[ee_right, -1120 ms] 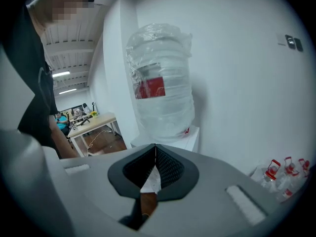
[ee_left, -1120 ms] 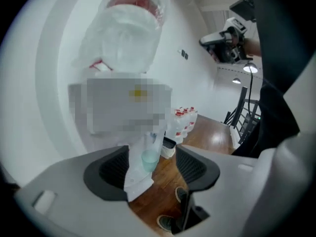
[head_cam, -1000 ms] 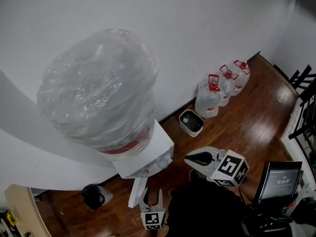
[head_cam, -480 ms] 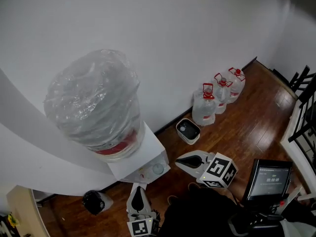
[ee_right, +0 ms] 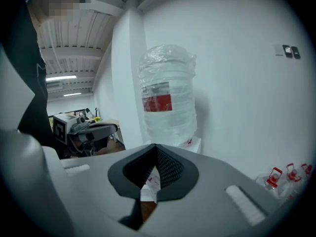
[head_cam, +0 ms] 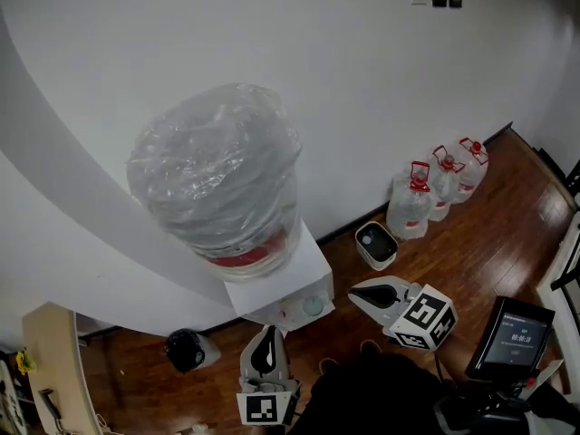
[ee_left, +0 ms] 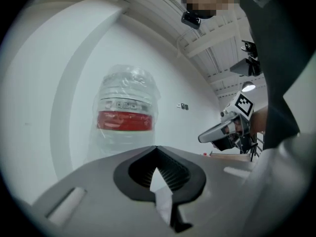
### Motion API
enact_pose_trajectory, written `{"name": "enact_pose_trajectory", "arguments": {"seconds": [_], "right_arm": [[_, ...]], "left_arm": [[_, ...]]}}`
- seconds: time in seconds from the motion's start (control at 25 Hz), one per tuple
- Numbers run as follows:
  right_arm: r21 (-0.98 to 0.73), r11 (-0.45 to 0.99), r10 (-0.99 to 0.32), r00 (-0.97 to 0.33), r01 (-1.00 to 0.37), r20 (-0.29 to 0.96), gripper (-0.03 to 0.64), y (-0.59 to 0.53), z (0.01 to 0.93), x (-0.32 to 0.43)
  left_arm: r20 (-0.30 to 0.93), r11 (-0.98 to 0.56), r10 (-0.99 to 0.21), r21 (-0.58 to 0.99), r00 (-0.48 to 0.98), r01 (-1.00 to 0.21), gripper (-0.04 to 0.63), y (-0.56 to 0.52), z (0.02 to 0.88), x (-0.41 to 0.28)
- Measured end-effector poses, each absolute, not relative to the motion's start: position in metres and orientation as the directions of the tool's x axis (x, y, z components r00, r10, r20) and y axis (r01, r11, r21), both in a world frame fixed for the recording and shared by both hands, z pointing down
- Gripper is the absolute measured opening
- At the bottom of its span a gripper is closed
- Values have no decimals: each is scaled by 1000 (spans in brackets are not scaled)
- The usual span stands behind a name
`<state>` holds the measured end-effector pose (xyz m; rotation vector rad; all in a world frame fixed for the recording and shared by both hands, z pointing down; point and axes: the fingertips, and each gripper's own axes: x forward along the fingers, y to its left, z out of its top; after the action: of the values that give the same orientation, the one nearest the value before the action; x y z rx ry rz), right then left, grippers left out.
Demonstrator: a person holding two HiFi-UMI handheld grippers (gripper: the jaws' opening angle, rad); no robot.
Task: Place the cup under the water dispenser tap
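Wall (head_cam: 272, 43): white, with a curved section at left. Floor (head_cam: 489, 243): dark wood boards. Bottle (head_cam: 217, 175): large, clear, wrapped in plastic film with a red band low down, standing neck-down on the dispenser. Dispenser (head_cam: 281, 279): white, square top, set against the wall. Jugs (head_cam: 410, 208): three, clear with red caps, in a row on the floor along the wall's foot. Right claw (head_cam: 353, 290): clenched, nothing in it, near the dispenser's front right corner. Left claw (head_cam: 269, 331): clenched, nothing in it, before the dispenser's front edge, tip toward it. Screen (head_cam: 512, 333): dark, at the floor's lower right. Box (head_cam: 376, 245): white with a dark top, on the floor between dispenser and jugs. Cup (head_cam: 313, 305): a small pale round rim at the dispenser's front edge, apart from both claws.
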<state>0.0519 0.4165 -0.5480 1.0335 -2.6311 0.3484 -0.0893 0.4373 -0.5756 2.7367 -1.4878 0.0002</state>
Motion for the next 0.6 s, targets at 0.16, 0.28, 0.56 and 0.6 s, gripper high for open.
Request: {"name": "enact_pose_trajectory", "arguments": {"seconds": [0.16, 0.28, 0.56, 0.6], "right_arm": [[-112, 724, -611, -709, -680, 353, 0, 415, -549, 50], [-102, 739, -599, -718, -666, 354, 0, 416, -550, 48], [-104, 738, -600, -718, -667, 352, 0, 411, -547, 47], [-102, 738, -600, -718, -667, 352, 0, 410, -547, 48]], "left_arm": [[39, -505, -860, 73, 508, -860, 6, 434, -576, -100], [74, -459, -878, 148, 473, -876, 6, 435, -572, -108], [60, -501, -858, 120, 510, -857, 6, 435, -574, -93], [59, -505, -856, 118, 514, -855, 6, 434, -575, -91]]}}
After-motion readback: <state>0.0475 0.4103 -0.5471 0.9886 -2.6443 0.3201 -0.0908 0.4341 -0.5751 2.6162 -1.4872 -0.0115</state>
